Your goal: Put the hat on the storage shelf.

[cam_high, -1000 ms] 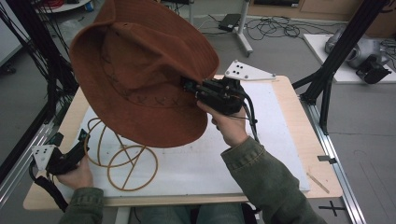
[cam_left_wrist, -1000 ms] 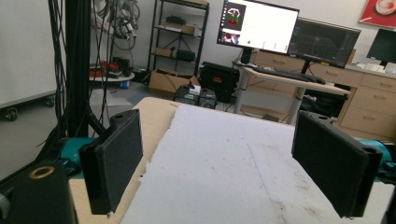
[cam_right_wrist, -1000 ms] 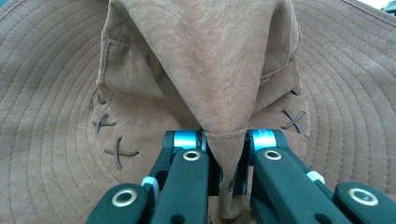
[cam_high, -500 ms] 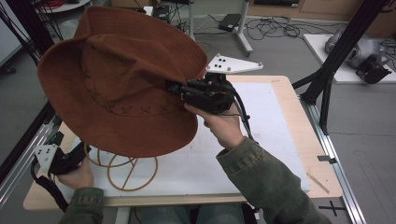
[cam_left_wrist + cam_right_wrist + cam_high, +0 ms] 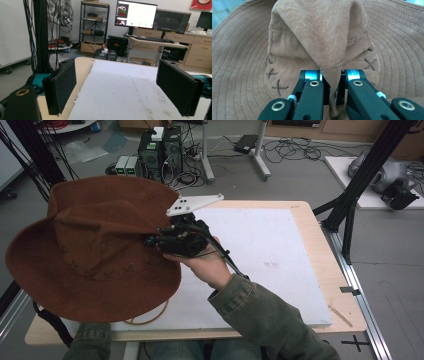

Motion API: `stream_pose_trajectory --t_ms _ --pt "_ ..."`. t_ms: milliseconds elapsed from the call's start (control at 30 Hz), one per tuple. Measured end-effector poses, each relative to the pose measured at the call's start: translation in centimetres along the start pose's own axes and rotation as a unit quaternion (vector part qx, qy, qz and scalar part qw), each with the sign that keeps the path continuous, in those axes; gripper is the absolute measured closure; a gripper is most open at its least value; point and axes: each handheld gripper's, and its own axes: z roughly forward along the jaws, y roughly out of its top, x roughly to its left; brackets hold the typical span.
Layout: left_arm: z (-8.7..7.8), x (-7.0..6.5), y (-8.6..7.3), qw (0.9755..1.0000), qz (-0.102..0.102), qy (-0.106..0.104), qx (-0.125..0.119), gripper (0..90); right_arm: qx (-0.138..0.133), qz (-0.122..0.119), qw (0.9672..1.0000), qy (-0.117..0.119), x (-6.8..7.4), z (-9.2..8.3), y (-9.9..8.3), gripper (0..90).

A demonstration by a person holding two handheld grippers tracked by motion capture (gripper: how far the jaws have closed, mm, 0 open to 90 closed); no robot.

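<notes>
Lower and farther left than half a second ago, your brown hat (image 5: 95, 250) now hangs over the table's (image 5: 310, 227) left edge. Your right gripper (image 5: 331, 86) pinches a fold of its crown; your left gripper (image 5: 125, 87) stands wide apart above the white board (image 5: 120, 92).

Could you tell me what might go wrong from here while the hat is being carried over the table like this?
The right tool pinches just a narrow fold of the brown hat, so the soft felt might slip free or crease. In the high view the wide brim also hides the wire stand below, so lowering the hat onto it could miss.
</notes>
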Motion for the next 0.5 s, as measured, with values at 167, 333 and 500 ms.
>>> stream_pose_trajectory --t_ms 167,333,500 --pt "0.0 0.1 0.0 1.0 -0.004 0.001 -0.002 16.8 0.026 0.006 0.9996 0.009 -0.1 1.3 -0.9 89.1" --pt "0.0 0.1 0.0 1.0 -0.004 0.002 -0.004 16.8 0.03 0.01 0.9994 0.014 0.0 1.5 -1.6 88.7" --pt "0.0 0.0 0.0 1.0 0.001 0.001 -0.004 16.8 0.036 0.016 0.999 0.021 0.2 1.5 -1.9 87.3"
